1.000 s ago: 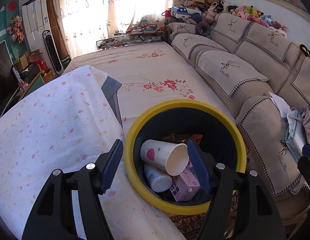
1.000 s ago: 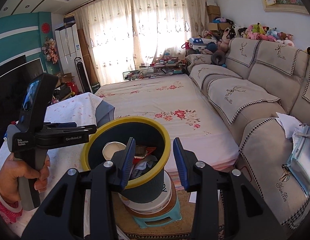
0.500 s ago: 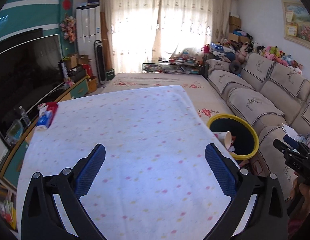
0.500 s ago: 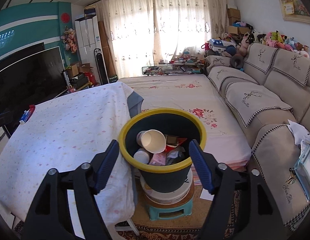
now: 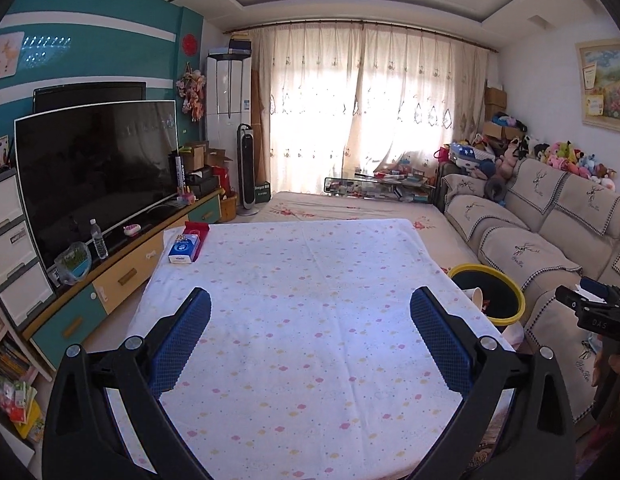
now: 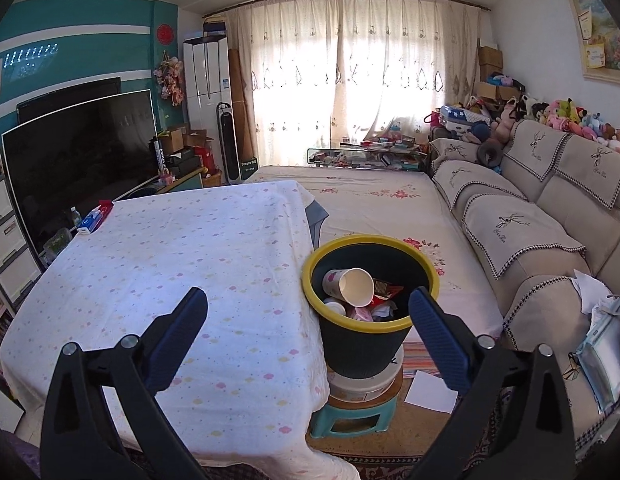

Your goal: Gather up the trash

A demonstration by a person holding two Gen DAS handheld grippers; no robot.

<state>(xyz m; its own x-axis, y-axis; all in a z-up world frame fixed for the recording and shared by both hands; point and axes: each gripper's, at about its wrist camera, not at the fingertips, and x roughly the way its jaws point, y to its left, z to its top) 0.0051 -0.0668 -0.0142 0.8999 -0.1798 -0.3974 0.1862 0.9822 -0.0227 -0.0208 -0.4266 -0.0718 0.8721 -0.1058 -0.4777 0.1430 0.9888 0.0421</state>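
Observation:
A dark bin with a yellow rim [image 6: 370,324] stands on a stool beside the table's right edge. It holds a paper cup [image 6: 352,285], a small bottle, a pink carton and wrappers. The bin also shows in the left wrist view [image 5: 506,298]. My left gripper [image 5: 310,338] is open and empty above the table with the dotted white cloth [image 5: 301,300]. My right gripper [image 6: 307,336] is open and empty, held back from the bin, above the table's right edge. The right gripper's body shows in the left wrist view [image 5: 598,312].
A blue tissue pack [image 5: 183,249] and a red box [image 5: 197,232] lie at the table's far left corner. A TV [image 5: 97,168] on a cabinet stands at the left. A sofa [image 6: 530,232] runs along the right. A white paper [image 6: 430,392] lies on the floor.
Both grippers have drawn back from the bin and opened wide. The left one swung left, from over the bin to over the table. A cup now lies in the bin.

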